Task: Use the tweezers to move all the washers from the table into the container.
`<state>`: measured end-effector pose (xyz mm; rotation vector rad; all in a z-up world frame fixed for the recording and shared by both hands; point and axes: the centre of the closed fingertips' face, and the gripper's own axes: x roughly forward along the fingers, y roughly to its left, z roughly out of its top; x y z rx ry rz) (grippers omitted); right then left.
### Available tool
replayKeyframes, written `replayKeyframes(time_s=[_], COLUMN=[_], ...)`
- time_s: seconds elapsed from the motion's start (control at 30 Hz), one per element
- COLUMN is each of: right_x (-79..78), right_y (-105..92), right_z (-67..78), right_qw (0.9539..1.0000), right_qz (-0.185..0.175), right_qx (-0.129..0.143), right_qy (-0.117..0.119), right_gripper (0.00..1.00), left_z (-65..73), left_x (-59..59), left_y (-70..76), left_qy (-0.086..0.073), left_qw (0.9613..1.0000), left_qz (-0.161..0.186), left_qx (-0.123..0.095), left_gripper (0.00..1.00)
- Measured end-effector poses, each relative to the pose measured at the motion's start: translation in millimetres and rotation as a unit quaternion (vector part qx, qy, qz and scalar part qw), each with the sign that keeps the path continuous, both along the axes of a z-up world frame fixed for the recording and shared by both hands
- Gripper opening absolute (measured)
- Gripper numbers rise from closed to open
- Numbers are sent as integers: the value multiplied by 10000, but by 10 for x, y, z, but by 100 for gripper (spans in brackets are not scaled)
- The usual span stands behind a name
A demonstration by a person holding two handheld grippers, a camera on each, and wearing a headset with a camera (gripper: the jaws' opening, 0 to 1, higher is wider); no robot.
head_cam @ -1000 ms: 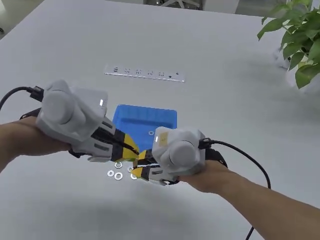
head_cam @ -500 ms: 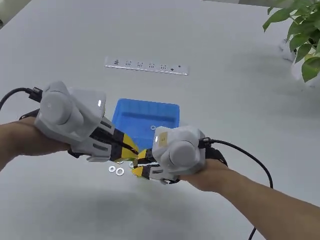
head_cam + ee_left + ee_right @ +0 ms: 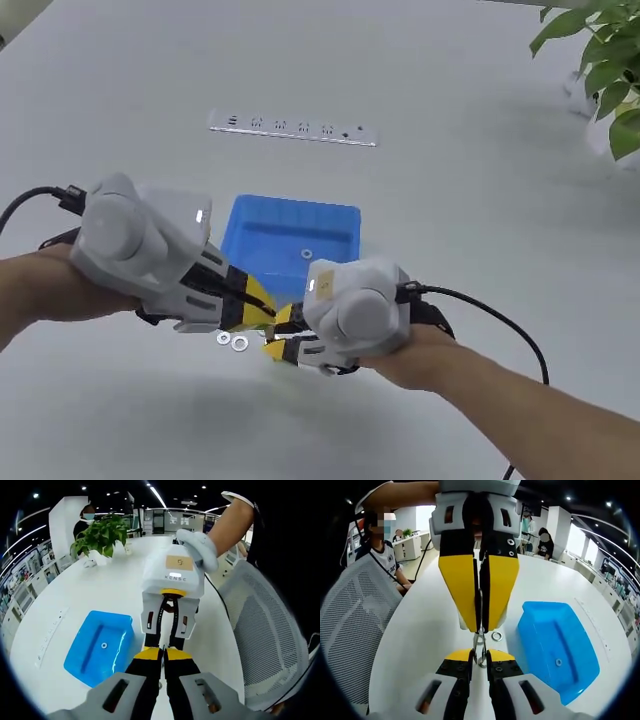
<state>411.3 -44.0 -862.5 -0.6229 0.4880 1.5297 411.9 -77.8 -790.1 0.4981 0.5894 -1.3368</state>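
Observation:
My left gripper [image 3: 266, 308] and right gripper [image 3: 277, 343] meet tip to tip just in front of the blue container [image 3: 290, 232]. Thin metal tweezers [image 3: 479, 645] run from the left gripper's yellow jaws down into the right gripper [image 3: 480, 659], and both sets of jaws are shut on them. In the left gripper view my left gripper [image 3: 162, 656] faces the right gripper [image 3: 165, 641] head on. Two washers [image 3: 232, 342] lie on the table by the jaws, and another washer [image 3: 496, 636] lies beside the tweezers. One washer [image 3: 306, 254] rests inside the container [image 3: 557, 647].
A white power strip [image 3: 292, 130] lies beyond the container. A potted plant [image 3: 600, 60] stands at the far right. The white table [image 3: 480, 180] spreads bare around the container. A mesh office chair [image 3: 260, 630] stands behind the table edge, and people are in the room behind.
The head camera has shifted a little. Both grippers stay tip to tip on the tweezers, sinking slightly toward the table; fewer washers show beside the jaws.

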Motion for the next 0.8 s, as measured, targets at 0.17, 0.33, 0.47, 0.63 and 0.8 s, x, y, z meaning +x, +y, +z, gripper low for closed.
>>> replayKeyframes(time_s=[0.17, 0.33, 0.47, 0.63, 0.8], right_x=[7, 7, 6, -4, -15], right_y=[-1, -11, -15, -11, 2], right_z=[-8, -11, -11, -9, 29], right_qw=[10000, 9998, 9997, 9997, 9998], right_qz=[-35, -72, -104, -92, -72], right_qx=[-39, -79, -70, -98, -89], right_qy=[65, 165, 205, 196, 177], right_gripper=[12, 11, 10, 10, 10], left_z=[-2, -3, -2, -1, 40], left_x=[28, 31, 30, 15, 3], left_y=[-18, -35, -42, -33, -19], left_qy=[17, 58, 78, 104, 90], left_qw=[10000, 9999, 9999, 9999, 9999], left_qz=[40, 75, 84, 100, 137], left_qx=[-7, -33, -39, -16, -22], left_gripper=[5, 5, 5, 5, 5])
